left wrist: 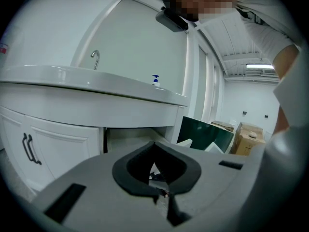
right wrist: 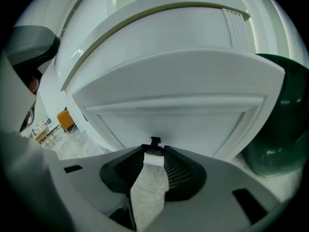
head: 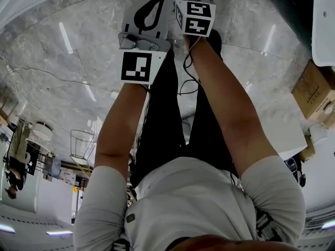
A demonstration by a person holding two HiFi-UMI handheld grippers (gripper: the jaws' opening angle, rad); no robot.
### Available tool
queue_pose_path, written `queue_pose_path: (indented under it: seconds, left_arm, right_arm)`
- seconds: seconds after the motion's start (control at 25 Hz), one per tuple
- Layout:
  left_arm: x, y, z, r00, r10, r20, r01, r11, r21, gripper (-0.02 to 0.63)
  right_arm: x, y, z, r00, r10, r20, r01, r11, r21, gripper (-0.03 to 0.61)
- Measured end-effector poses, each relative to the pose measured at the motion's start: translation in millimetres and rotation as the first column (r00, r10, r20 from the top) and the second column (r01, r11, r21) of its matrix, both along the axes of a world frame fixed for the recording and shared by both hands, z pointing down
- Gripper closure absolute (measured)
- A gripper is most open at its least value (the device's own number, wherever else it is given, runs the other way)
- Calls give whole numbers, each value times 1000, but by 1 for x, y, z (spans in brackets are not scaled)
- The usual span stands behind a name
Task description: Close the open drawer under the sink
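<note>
While the person leans over the grey marbled floor (head: 63, 72) with both forearms stretched out ahead, the right gripper (right wrist: 154, 152) is up close against the white drawer (right wrist: 183, 120) under the sink (left wrist: 72, 76). The drawer's front panel fills most of that gripper's view. The jaws stand partly apart around the small black handle (right wrist: 155, 141) low on the panel. The ribbed pad tips sit at either end of it and, as far as I can see, press on it from both sides. The left gripper (left wrist: 155, 145) hangs back a little to the left and holds nothing. Its dark pads are bowed into a loop with the tips together. From that side the white surface (left wrist: 120, 98) round the sink runs across the scene, with a chrome faucet (left wrist: 95, 58) at the far left and a soap bottle (left wrist: 155, 79) with a blue pump further right. Below it is a white cabinet door (left wrist: 53, 144) with dark pulls. Just right of that door a gap shows under the surface, where the drawer's pale inside is visible. A dark green panel (left wrist: 205, 134) leans just right of the cabinet, and cardboard boxes (left wrist: 246, 137) are stacked beyond it. Each gripper carries a cube with black-and-white square markers; the left one (head: 137, 67) sits nearer the person than the right one (head: 194, 17).
</note>
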State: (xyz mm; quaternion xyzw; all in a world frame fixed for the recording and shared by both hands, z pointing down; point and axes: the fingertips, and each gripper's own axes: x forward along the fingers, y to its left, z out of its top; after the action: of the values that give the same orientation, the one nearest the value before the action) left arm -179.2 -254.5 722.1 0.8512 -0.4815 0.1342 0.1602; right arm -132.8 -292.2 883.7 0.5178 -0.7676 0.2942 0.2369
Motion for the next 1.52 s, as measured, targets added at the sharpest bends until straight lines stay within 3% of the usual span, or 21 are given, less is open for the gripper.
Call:
queue_pose_path:
  seconds: [0.68,1.52]
  left_arm:
    - [-8,-14,2,1000,-11,0,11,1000,-3,604]
    - [-19,-45,2,1000,-26,-4,26,1000,14,604]
  right_arm:
    - [-7,-36,-12,1000,1,-14,-1,1000,11,436]
    - [-6,-99,-25,1000,3,-28,0,995,96,434]
